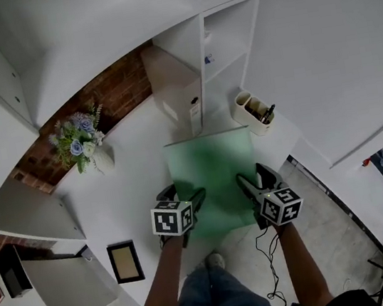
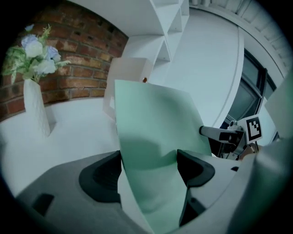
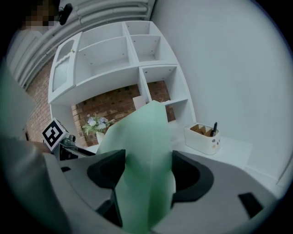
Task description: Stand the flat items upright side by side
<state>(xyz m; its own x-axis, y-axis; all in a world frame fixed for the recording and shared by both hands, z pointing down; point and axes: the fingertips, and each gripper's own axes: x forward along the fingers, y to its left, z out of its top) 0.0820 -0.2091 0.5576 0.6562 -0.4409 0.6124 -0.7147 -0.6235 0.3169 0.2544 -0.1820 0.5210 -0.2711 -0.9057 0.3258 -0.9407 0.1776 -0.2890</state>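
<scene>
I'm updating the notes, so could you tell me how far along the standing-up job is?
Done: one pale binder stands upright by the shelf. In hand: the left gripper and right gripper both clamp the green folder, held above the desk. Left: set it upright beside the binder; a frame lies flat lower left.

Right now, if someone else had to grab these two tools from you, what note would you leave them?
Left gripper: fingers shut on the green folder, at its left side.
Right gripper: fingers shut on the same folder, at its right side.
Folder: held between both grippers above the white desk, in front of the shelves.
Done: a white box file already stands upright against the shelf unit.
Left: probably stand the folder upright beside that file, then let go.
</scene>
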